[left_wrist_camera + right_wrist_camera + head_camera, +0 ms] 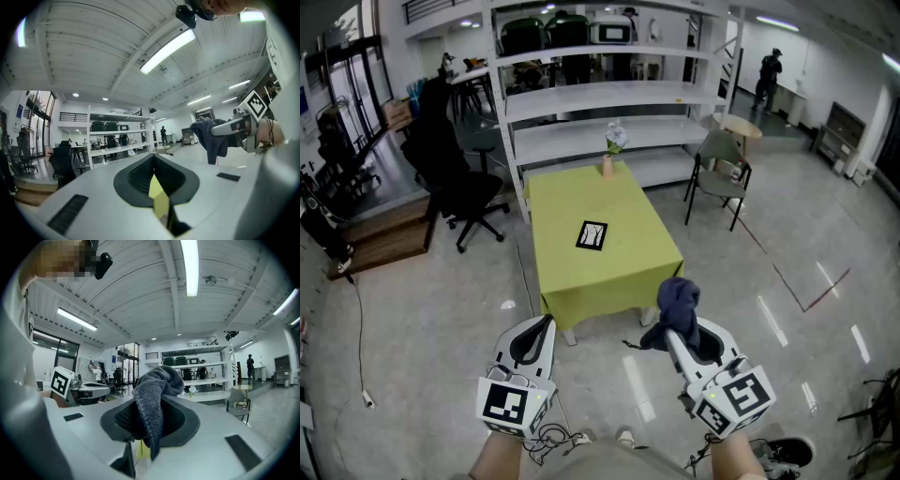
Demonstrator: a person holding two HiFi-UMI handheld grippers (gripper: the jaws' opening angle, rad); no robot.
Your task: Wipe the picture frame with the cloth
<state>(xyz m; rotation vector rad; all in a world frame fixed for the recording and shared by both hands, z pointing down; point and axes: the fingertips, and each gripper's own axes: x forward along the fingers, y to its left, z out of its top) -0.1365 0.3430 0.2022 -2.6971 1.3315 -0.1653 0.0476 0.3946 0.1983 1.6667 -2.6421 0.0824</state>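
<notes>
A small black picture frame point(592, 234) lies flat in the middle of a table with a yellow-green cover point(637, 272), well ahead of both grippers. My right gripper point(675, 330) is held up in the air before the table's near edge, shut on a dark blue cloth point(677, 307) that bunches above its jaws and hangs down over them. The right gripper view shows the same cloth point(153, 392) draped between the jaws. My left gripper point(546, 328) is level with it on the left, with the jaws closed together and nothing in them. Both point upward and forward.
A small vase with flowers point(610, 155) stands at the table's far end. White shelving point(609, 94) stands behind the table, a black office chair point(455, 183) to its left, a green chair point(722, 164) to its right. A cable point(358, 375) runs over the floor at left.
</notes>
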